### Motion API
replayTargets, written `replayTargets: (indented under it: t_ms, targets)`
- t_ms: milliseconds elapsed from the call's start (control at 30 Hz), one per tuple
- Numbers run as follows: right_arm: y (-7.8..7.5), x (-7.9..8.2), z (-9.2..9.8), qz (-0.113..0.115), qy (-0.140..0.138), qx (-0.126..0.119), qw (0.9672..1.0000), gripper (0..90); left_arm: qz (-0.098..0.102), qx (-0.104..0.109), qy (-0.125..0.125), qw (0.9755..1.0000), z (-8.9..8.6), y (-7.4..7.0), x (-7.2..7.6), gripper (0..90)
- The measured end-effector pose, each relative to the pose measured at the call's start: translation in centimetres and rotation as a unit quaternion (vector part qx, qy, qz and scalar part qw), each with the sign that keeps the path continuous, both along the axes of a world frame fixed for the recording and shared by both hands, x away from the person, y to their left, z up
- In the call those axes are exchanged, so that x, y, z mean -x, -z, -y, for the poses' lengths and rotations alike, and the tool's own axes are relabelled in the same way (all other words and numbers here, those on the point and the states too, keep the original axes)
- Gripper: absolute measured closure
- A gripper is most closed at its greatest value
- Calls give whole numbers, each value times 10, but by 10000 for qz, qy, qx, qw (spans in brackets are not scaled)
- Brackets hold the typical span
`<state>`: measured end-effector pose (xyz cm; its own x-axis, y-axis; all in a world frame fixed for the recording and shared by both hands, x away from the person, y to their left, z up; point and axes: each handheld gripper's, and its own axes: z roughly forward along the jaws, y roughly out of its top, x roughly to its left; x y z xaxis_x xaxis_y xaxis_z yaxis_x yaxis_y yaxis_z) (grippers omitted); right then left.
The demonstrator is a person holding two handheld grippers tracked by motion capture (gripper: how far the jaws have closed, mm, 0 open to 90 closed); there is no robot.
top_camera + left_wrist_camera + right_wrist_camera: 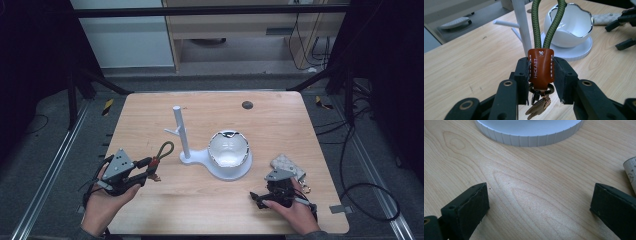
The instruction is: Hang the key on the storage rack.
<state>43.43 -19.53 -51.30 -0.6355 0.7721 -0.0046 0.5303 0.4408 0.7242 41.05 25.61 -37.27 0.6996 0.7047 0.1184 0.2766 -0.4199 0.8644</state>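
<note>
Looks like a lab or test room set up for recording. Light wooden surface (210, 200) ringed by a dark metal frame (210, 11) with slanted struts, on grey carpet (45, 125). Loose black cables (367, 165) trailing over the floor past the right edge; yellow-black hazard tape (107, 106) off the far left corner; pale office cabinets (235, 30) beyond the far edge.

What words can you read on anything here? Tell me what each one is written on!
"HACKAET", as best it reads, stamped lengthwise on the brown leather tab of the green cord keychain, held in the left gripper; a few letters are unclear.
The quilted pouch beside the right gripper: its pattern is too small to read.
No other text shows.
</note>
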Motion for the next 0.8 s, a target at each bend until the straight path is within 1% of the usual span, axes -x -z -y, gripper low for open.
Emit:
replayTargets:
  t_ms: [33, 100, 233, 400, 500, 700, 800]
  targets:
    - [0, 0, 0, -2, 8, 2, 10000, 18, 0, 0, 0, 10000, 0, 0, 0, 658]
    - [0, 0, 0, -1, 2, 1, 10000, 18, 36, 79, 9, 10000, 1, -3, 2, 658]
    - [0, 0, 0, -1, 8, 3, 10000, 18, 144, 184, 1, 9997, 4, -7, 4, 658]
    - [0, 0, 0, 5, 2, 5, 10000, 18, 220, 228, -16, 9995, 5, -11, 5, 658]
    - [0, 0, 0, 5, 2, 5, 10000, 18, 226, 275, -34, 9994, 6, -12, 4, 658]
    - [0, 0, 0, 6, 2, 5, 10000, 18, 273, 280, -25, 9992, 8, -14, 4, 658]
    - [0, 0, 0, 5, 2, 5, 10000, 18, 290, 315, -46, 9991, 9, -15, 3, 658]
